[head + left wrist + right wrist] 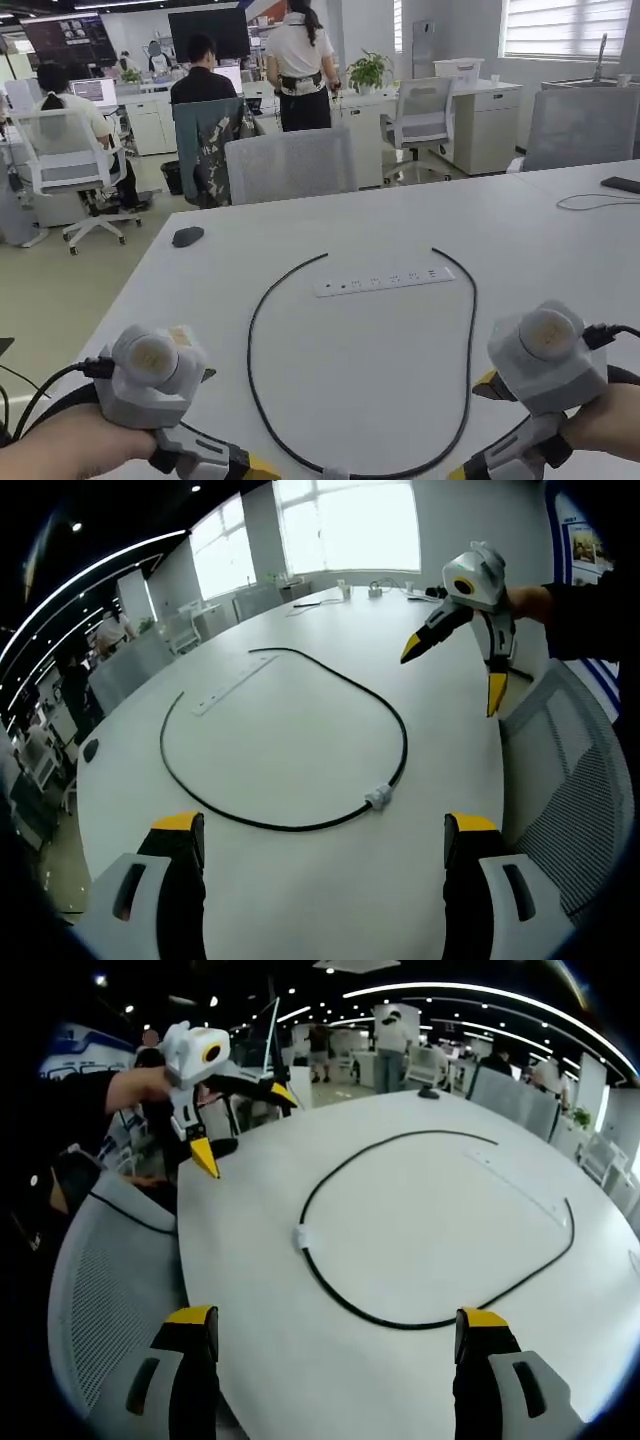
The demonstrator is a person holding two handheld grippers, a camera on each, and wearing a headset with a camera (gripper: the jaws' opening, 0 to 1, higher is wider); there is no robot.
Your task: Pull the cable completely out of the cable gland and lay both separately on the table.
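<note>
A long black cable (248,345) lies in a wide loop on the white table (350,380). The small pale cable gland (335,472) sits on the cable at the near edge, between my two grippers. In the left gripper view the gland (379,797) lies just ahead of my open left gripper (325,825), on the cable (405,740). My right gripper (336,1317) is open too, with the gland (299,1235) and cable (420,1326) a short way ahead of it. Both the left gripper (235,420) and the right gripper (475,425) hover at the table's near edge, holding nothing.
A white power strip (385,281) lies inside the far part of the loop. A dark mouse (187,236) sits at the far left of the table. Grey office chairs (290,165) stand behind the table, and a mesh chair (570,770) is at the near edge. People stand and sit beyond.
</note>
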